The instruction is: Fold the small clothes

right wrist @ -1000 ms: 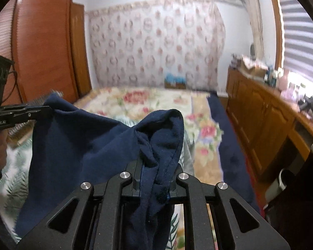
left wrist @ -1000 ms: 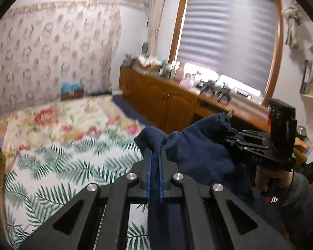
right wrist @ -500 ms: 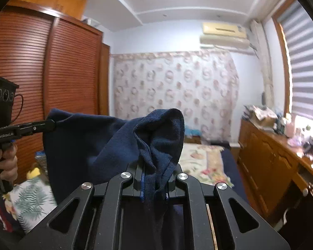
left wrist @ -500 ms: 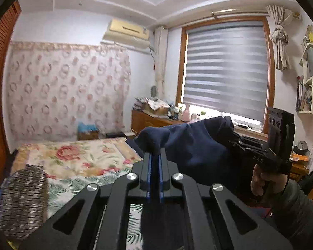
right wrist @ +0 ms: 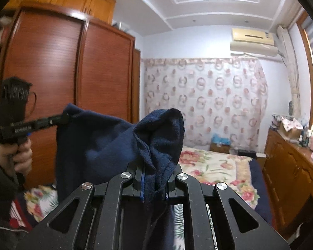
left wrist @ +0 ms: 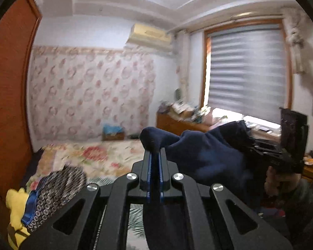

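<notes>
A navy blue garment (right wrist: pixel 106 143) hangs in the air above the floral bed (right wrist: pixel 217 166), stretched between the two grippers. The left gripper (left wrist: pixel 155 158) has its jaws closed tight on one bunched corner of the cloth, and the right gripper (right wrist: pixel 154 177) has its jaws clamped narrowly on a thicker gathered fold at the other end. Behind stand a wooden wardrobe (right wrist: pixel 52 66), a patterned curtain (right wrist: pixel 206 102) and a window blind (left wrist: pixel 246 73).
</notes>
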`<state>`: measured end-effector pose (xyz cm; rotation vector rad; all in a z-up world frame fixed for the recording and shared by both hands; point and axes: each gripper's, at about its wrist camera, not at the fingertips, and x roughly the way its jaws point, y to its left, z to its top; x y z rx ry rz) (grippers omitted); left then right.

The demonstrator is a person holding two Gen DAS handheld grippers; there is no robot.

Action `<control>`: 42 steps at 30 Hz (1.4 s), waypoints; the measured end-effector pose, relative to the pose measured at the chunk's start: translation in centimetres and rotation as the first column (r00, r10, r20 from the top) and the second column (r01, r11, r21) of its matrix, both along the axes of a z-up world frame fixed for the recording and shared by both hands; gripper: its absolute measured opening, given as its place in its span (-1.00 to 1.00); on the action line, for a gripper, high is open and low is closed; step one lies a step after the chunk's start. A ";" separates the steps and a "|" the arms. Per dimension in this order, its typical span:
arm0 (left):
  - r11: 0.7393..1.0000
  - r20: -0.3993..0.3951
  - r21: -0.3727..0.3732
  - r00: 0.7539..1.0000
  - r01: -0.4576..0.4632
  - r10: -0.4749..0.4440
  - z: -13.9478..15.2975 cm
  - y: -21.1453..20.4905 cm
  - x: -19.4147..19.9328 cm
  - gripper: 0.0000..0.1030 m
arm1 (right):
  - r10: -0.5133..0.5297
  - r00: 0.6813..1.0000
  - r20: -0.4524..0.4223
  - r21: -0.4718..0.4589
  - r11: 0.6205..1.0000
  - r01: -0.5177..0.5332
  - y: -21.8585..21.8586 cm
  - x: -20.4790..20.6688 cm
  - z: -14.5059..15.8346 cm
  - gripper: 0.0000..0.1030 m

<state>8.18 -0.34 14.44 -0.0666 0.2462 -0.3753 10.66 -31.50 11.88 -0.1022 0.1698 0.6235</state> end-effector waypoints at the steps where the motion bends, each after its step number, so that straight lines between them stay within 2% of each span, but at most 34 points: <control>1: 0.999 -0.047 0.015 0.998 -0.029 0.030 -1.8 0.3 2.8 -0.93 | -0.008 1.000 -0.026 -0.021 1.000 0.007 0.8 1.5 -0.7 -0.80; 3: 0.997 -0.114 0.058 0.992 -0.054 0.061 -4.4 0.1 7.0 -0.87 | -0.026 0.996 -0.090 -0.057 0.998 0.020 2.1 5.0 -2.6 -0.80; 5: 0.988 -0.226 0.111 0.965 -0.108 0.131 -8.3 0.8 11.7 -0.83 | -0.068 0.986 -0.149 -0.152 0.987 0.045 4.1 9.6 -5.9 -0.76; 6: 0.988 -0.258 0.111 0.957 -0.104 0.130 -9.5 0.9 12.8 -0.81 | -0.100 0.978 -0.183 -0.201 0.978 0.062 4.9 11.9 -7.7 -0.66; 7: 0.989 -0.296 0.115 0.946 -0.098 0.128 -10.8 1.2 13.8 -0.77 | -0.164 0.958 -0.236 -0.270 0.958 0.097 5.7 15.0 -10.4 -0.42; 8: 0.988 -0.325 0.125 0.937 -0.094 0.131 -12.1 1.4 14.4 -0.75 | -0.198 0.943 -0.268 -0.313 0.944 0.109 5.8 16.7 -12.0 -0.33; 10: 0.987 -0.353 0.135 0.926 -0.090 0.133 -13.6 1.6 14.5 -0.68 | -0.282 0.896 -0.344 -0.401 0.907 0.132 5.7 20.5 -15.9 -0.27; 12: 0.990 -0.380 0.124 0.918 -0.070 0.112 -14.9 1.7 13.8 -0.62 | -0.296 0.878 -0.375 -0.413 0.902 0.128 5.1 21.6 -17.7 -0.26; 15: 0.990 -0.406 0.132 0.909 -0.046 0.097 -16.2 1.2 12.4 -0.57 | -0.282 0.871 -0.402 -0.371 0.920 0.127 3.7 20.9 -18.4 -0.13; 21: 0.994 -0.445 0.111 0.894 -0.003 0.053 -17.8 -0.1 9.0 -0.53 | -0.212 0.882 -0.421 -0.305 0.949 0.082 2.9 15.9 -18.5 0.07; 25: 0.990 -0.481 0.137 0.874 0.003 0.065 -19.6 -0.8 6.9 -0.53 | -0.171 0.874 -0.455 -0.257 0.965 0.055 3.4 12.5 -19.2 0.08; 28: 0.991 -0.514 0.135 0.856 0.014 0.058 -21.0 -1.3 5.3 -0.53 | -0.167 0.866 -0.472 -0.264 0.964 0.042 3.6 10.7 -20.3 0.08; 33: 0.987 -0.520 0.160 0.851 0.009 0.077 -22.0 -2.0 3.3 -0.53 | -0.170 0.862 -0.477 -0.290 0.957 0.027 4.2 8.4 -22.0 0.08; 42: 0.985 -0.555 0.172 0.828 0.025 0.076 -24.0 -2.6 1.4 -0.53 | -0.182 0.851 -0.493 -0.325 0.946 0.014 4.7 7.1 -23.7 0.08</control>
